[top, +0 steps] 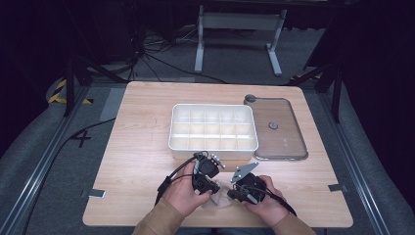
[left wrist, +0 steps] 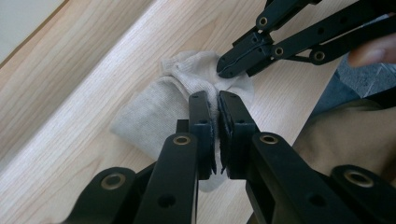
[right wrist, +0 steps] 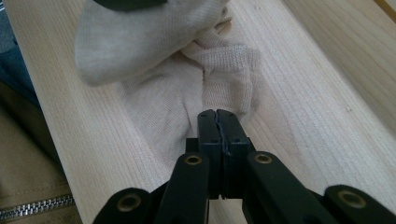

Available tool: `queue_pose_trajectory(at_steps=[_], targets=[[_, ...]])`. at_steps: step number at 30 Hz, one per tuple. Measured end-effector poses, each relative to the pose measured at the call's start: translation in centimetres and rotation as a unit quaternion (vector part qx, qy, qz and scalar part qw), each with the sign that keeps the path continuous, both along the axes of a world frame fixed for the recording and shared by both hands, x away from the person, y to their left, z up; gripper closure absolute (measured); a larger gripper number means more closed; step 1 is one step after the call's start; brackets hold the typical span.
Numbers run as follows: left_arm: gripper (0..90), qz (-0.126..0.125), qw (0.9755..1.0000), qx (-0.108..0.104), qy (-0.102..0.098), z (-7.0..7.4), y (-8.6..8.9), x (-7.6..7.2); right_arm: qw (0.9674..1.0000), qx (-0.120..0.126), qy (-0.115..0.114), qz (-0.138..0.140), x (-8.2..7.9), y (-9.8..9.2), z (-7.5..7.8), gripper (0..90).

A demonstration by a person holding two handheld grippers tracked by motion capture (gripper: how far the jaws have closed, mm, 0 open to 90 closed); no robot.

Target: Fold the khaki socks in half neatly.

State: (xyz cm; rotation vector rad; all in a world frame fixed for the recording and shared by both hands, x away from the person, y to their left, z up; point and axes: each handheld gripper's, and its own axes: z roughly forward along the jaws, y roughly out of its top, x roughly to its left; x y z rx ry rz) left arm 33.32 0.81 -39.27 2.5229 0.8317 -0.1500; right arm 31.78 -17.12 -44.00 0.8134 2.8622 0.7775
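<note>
Sock [left wrist: 154, 109] lies bunched on the surface [top: 137, 196] at the near edge, right in front of me, between my two hands. Organiser box [top: 213, 128] and its lid [top: 286, 142] sit farther back, well apart from the work.

Left gripper [left wrist: 214, 105]: jaws nearly together, a fold of the sock pinched between them; the knit shows in the narrow gap. In the high view this gripper [top: 205, 180] sits over the left part of the cloth.

Right gripper [right wrist: 218, 119]: jaws clenched tight, tips on the sock's ribbed cuff. From here I cannot tell for sure whether fabric is caught between the pads or merely pressed under them; I read it as a thin pinch. Seen from the left gripper view, those tips [left wrist: 229, 65] bite the far corner of the sock, just beyond my left jaws.

Key relation: the two grips are close together on one short bundle, left nearer the folded body, right at the cuff end. The sock's long axis runs roughly from one gripper to the other, across in front of me. My judgement: the next move is either drawing the hands apart along that axis or folding one end over; neither hand has farther to go.
</note>
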Motion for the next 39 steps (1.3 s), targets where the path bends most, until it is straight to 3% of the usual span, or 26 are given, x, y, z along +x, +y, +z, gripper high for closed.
queue_pose_trajectory(at_steps=[14,17,18,19,26,32,39], targets=[[84.0,-0.003,0.9999,-0.015,0.002,-0.9,-0.6,0.3,1.0,0.005,-0.002,-0.003,-0.1,-0.2,-0.1,89.7],[79.5,-0.007,0.9997,-0.023,0.005,-1.0,-0.6,0.3,1.0,0.005,-0.003,-0.002,-0.1,-0.2,-0.1,89.7],[76.2,-0.018,0.9987,-0.047,0.012,-1.0,-0.6,0.2,1.0,0.004,-0.005,-0.002,-0.1,-0.2,-0.1,89.7],[74.5,-0.019,0.9982,-0.054,0.016,-0.9,-0.6,0.2,1.0,0.004,-0.003,-0.001,-0.1,-0.2,0.0,89.7],[67.1,-0.018,0.9962,-0.084,0.013,0.3,0.6,-0.2,0.9998,0.013,-0.013,-0.005,-0.3,-0.8,1.3,89.7],[69.9,-0.003,0.9971,-0.076,0.007,1.1,2.1,-0.4,0.9985,0.037,-0.041,-0.005,-0.5,-0.9,3.3,89.7],[76.5,0.014,0.9983,-0.057,0.001,1.2,3.5,-0.5,0.996,0.06,-0.06,0.029,-1.3,1.0,4.8,89.7]])
